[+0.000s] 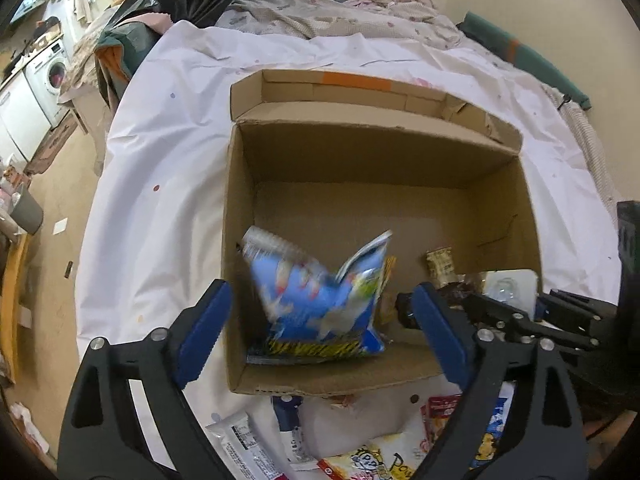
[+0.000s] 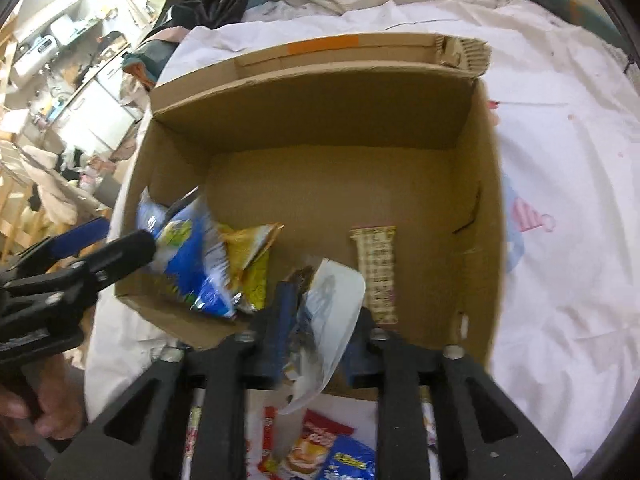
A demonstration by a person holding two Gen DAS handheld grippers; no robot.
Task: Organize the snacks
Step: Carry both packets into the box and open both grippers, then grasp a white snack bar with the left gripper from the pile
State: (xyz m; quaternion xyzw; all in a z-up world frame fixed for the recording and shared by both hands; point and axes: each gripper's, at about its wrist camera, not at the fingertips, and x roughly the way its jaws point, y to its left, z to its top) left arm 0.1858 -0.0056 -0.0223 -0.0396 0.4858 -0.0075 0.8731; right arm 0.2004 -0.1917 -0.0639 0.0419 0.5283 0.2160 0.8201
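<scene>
Two bags point(image 1: 320, 300) dropped into my box point(image 1: 400, 152): left gripper point(image 1: 320, 320) released, right gripper point(image 2: 320, 332) loosening around its packet point(image 2: 332, 308); loose snacks point(image 1: 392, 460) next.

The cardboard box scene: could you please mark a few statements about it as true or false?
1. The box stands open on a white sheet. True.
2. The blue bag is clamped between the left gripper's jaws. False: those jaws stand wide apart and the bag is free between them, inside the box.
3. A white packet sits between the right gripper's jaws. True.
4. The box is full to the brim. False: most of its floor is bare.
5. More snacks lie on the sheet in front of the box. True.
</scene>
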